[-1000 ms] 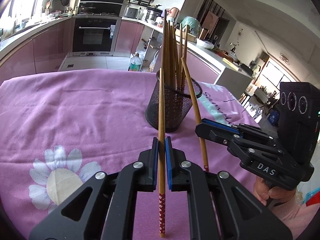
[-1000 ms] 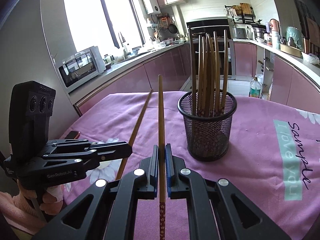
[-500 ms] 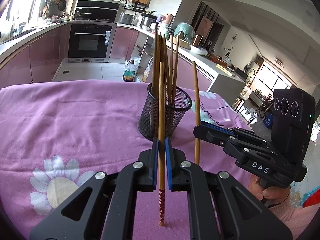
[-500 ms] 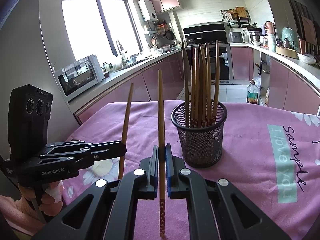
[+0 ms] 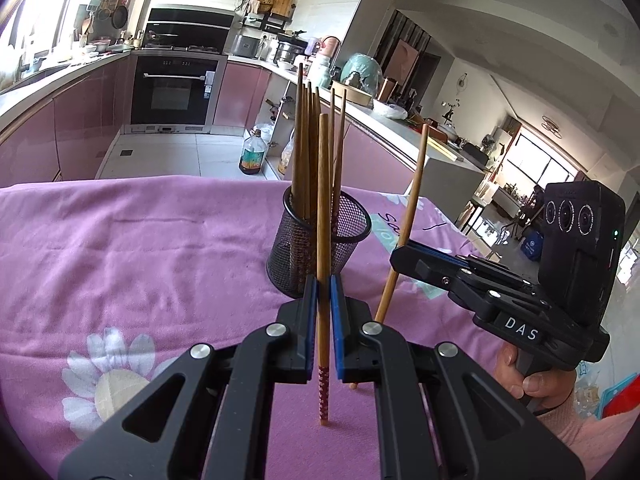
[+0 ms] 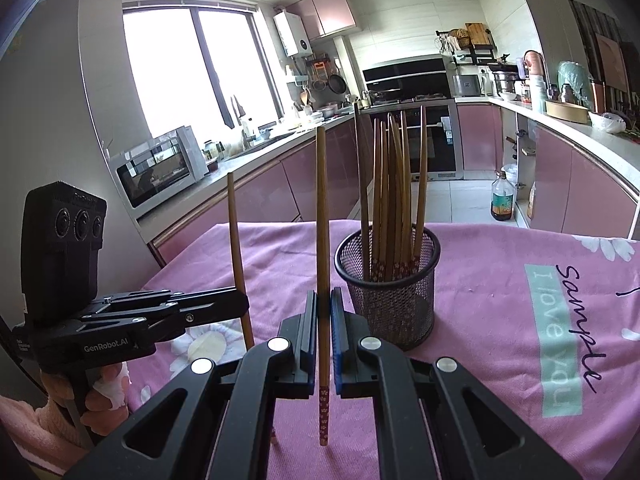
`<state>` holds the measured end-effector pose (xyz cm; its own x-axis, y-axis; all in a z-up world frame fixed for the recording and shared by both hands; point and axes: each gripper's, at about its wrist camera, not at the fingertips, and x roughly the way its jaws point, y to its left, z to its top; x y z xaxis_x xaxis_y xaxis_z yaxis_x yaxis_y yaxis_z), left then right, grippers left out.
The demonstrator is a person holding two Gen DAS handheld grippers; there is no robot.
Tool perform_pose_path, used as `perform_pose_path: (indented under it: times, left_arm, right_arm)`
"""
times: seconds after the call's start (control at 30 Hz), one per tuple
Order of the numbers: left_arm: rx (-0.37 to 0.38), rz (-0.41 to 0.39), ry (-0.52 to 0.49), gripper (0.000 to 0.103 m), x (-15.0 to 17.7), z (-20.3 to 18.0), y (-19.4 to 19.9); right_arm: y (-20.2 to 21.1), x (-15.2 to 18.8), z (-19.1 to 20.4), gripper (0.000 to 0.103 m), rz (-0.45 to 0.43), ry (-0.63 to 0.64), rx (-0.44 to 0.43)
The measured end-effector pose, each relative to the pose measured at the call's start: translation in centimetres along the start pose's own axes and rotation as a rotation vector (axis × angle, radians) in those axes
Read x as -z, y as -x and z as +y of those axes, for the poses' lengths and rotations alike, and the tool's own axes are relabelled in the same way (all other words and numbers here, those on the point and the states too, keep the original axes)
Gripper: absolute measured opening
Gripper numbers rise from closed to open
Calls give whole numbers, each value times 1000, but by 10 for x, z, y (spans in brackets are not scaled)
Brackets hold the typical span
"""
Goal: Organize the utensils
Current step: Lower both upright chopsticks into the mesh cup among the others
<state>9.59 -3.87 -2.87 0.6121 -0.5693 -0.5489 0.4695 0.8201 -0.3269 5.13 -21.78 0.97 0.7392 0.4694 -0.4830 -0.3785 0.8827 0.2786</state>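
Left wrist view: our left gripper [image 5: 323, 284] has its blue pads clamped on one chopstick [image 5: 323, 208], held nearly upright with its patterned end pointing down over the pink tablecloth [image 5: 132, 248]. At about three o'clock from it, our right gripper [image 5: 400, 254] pinches a second chopstick [image 5: 412, 200], which leans a little toward one o'clock. In the right wrist view the same pair shows mirrored: the right gripper [image 6: 324, 300] grips its chopstick [image 6: 322, 216] vertically, and the left gripper [image 6: 240, 304] sits at nine o'clock with its own stick [image 6: 236, 240].

The mesh holder [image 5: 320, 248] stands at twelve o'clock from the left pads, already carrying a bundle of chopsticks [image 6: 394, 184] standing on end; in the right wrist view the holder [image 6: 390, 300] lies near one o'clock.

We judge that we are in the carry stage: both sticks are picked up and neither is yet in the holder. The next move calls for lifting each stick until its lower tip clears the rim, bringing it over the open part of the mouth beside the bundle, then loosening the pads so it drops in. The sticks already inside crowd the opening, so we should aim for the free side and take one hand at a time.
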Motion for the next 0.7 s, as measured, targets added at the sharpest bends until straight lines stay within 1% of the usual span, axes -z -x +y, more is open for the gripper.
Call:
perform_pose_path:
  times: [0.7]
  left_arm:
    - [5, -41, -14, 7, -16, -3, 1]
  right_arm:
    - [2, -14, -3, 5, -35, 3, 5]
